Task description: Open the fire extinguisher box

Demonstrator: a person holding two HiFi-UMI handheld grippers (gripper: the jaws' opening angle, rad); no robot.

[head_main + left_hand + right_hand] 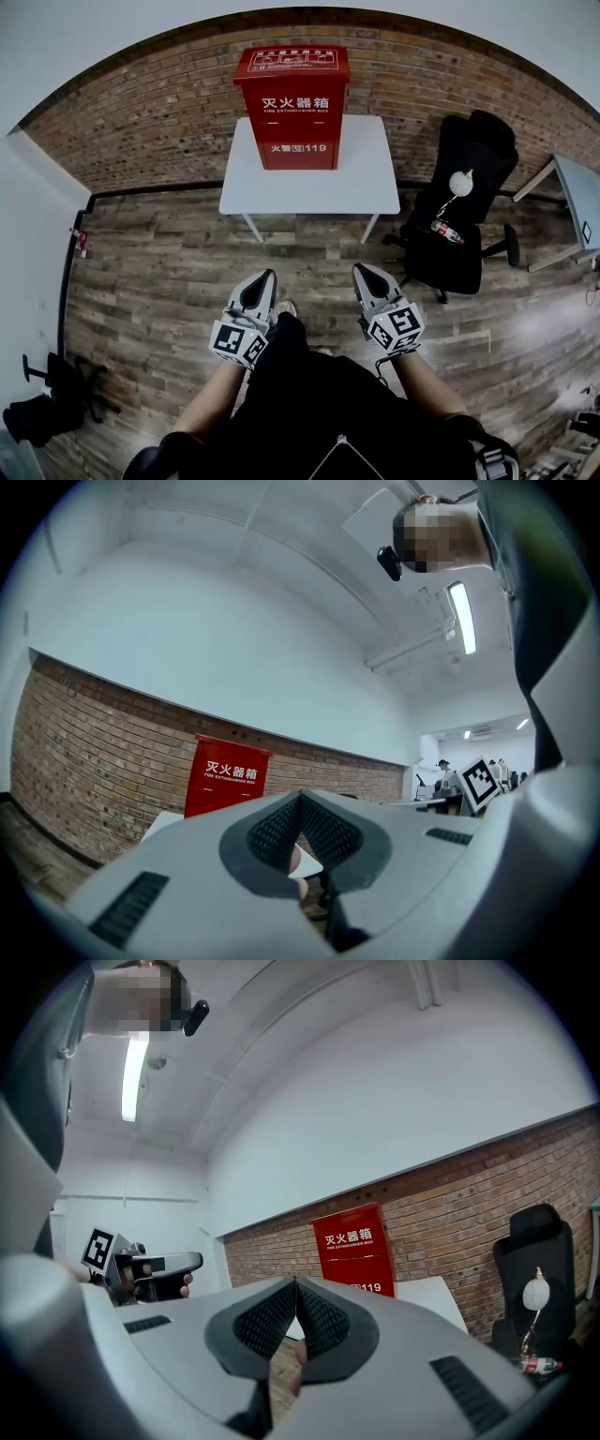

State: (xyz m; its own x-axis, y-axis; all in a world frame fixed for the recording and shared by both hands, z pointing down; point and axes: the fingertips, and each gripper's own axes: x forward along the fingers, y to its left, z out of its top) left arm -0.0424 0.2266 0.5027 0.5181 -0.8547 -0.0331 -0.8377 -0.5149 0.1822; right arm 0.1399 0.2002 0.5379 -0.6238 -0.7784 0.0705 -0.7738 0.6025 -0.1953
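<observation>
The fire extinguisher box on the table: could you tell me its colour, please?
The box is red with white lettering; the head view shows it best.

**A:** How much of the fire extinguisher box (228, 778) shows in the left gripper view?

**B:** Only its upper part. The grey body of the left gripper (300, 794) covers the rest, and nearly all of the table (159, 821) beneath it.

**A:** Can you read the label (292, 59) on its lid from the head view?

**B:** No, it's too small (a white panel with fine print).

**A:** What about the desk (577, 202) on the right?

**B:** The picture's edge cuts it off. The dark heap (28, 422) at the lower left is perhaps a bag, but I can't tell.
</observation>
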